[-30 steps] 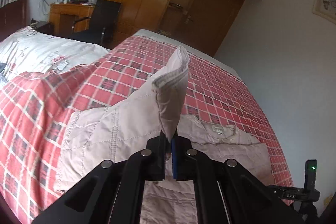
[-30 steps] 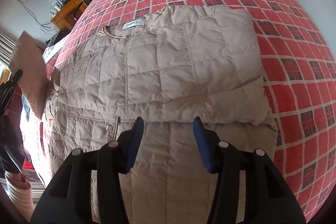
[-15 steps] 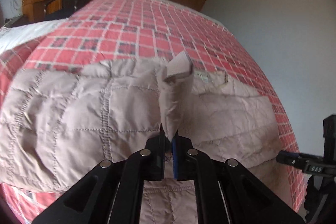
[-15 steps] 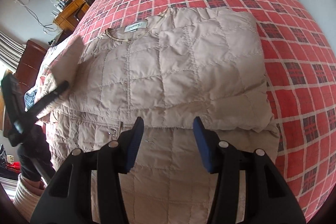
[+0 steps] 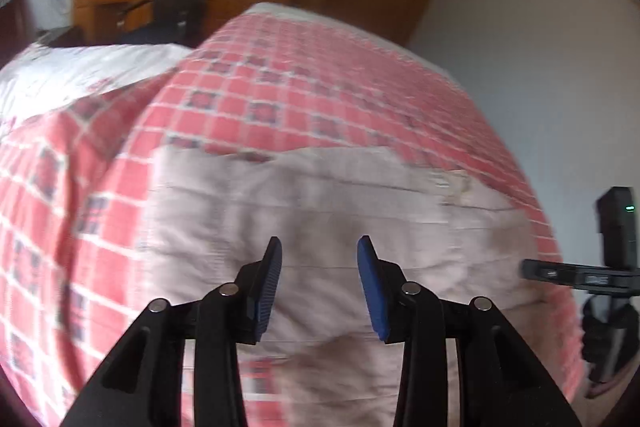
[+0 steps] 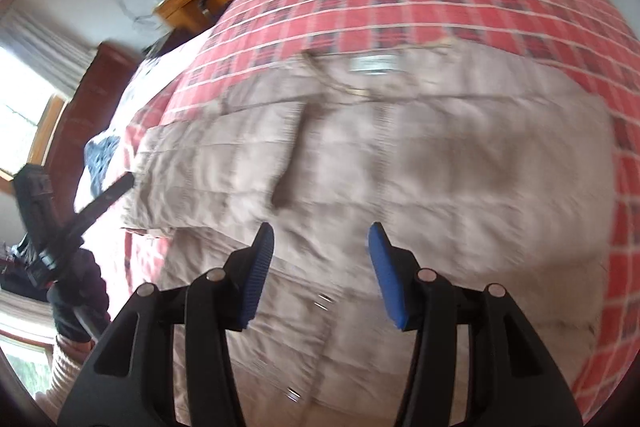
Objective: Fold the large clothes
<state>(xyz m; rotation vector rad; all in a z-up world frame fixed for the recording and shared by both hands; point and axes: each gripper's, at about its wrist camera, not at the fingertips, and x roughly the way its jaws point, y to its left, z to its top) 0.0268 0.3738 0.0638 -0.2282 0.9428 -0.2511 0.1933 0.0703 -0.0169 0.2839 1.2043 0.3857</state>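
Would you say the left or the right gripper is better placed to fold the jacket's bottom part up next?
Probably the right gripper: open, it hangs over the quilted jacket near its lower section. The left gripper, also open, sits over the folded-in side.

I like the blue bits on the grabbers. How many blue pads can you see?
4. Two on the left gripper, one pad on each finger, and two on the right gripper, again one on each finger. All hover over the beige jacket, holding nothing.

text: none readable | jacket [image 6: 400, 163] neck label [image 6: 374, 63] — blurred | elsewhere — none
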